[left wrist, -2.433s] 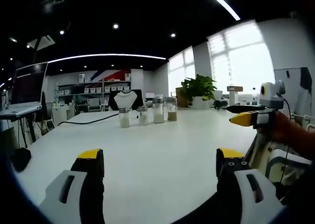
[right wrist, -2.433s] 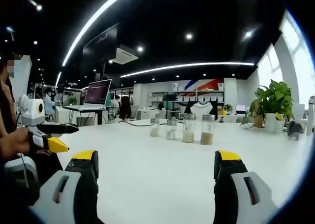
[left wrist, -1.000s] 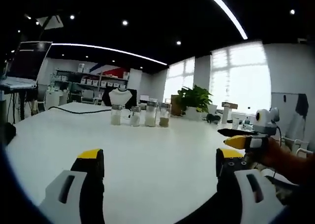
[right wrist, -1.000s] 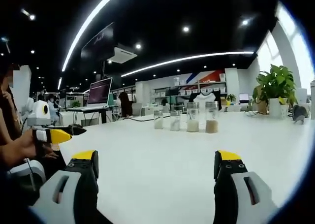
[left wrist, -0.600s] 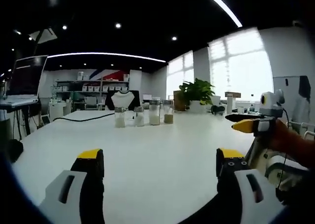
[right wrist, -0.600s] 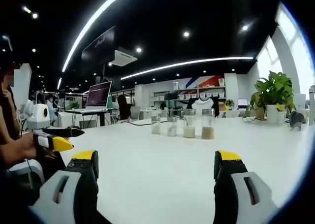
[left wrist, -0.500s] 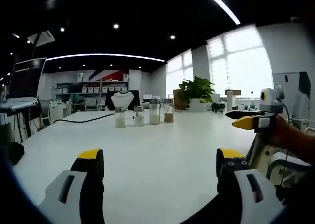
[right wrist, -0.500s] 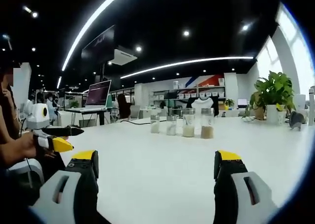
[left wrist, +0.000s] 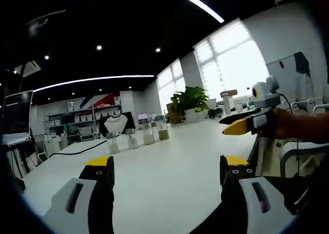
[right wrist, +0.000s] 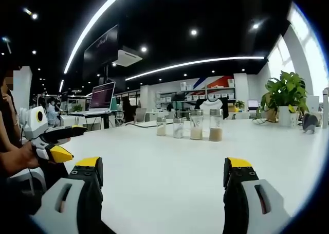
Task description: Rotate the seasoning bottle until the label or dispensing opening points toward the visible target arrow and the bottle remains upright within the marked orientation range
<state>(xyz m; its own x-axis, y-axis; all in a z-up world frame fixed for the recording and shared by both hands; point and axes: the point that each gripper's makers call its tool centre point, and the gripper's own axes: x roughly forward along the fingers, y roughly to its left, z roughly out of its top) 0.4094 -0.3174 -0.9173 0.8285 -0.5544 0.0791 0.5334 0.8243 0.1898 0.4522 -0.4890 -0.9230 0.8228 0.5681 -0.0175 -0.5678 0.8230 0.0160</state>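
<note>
Several clear seasoning bottles stand upright in a row far out on the white table (left wrist: 169, 157); the tallest holds white grains (left wrist: 148, 133), the end one brown (left wrist: 163, 131). They also appear in the right gripper view, white-filled (right wrist: 196, 125) and brown-filled (right wrist: 216, 125). My left gripper (left wrist: 164, 167) hovers low over the near table, open and empty, well short of the bottles. My right gripper (right wrist: 162, 169) is likewise open and empty. The right gripper (left wrist: 237, 124) comes in from the right, held in a hand. The left gripper (right wrist: 57, 143) shows at the left, jaws apart.
A potted plant (right wrist: 285, 97) stands at the table's far right corner. An open laptop (right wrist: 102, 97) sits on a stand at the back left. A black cable (left wrist: 77, 149) runs across the table behind the bottles. A person (right wrist: 7, 157) sits at the left.
The left gripper view has tilted and swung, so the bottles sit further left and lower in it. In the right gripper view the left gripper's jaws now angle upward. The bottles have not moved.
</note>
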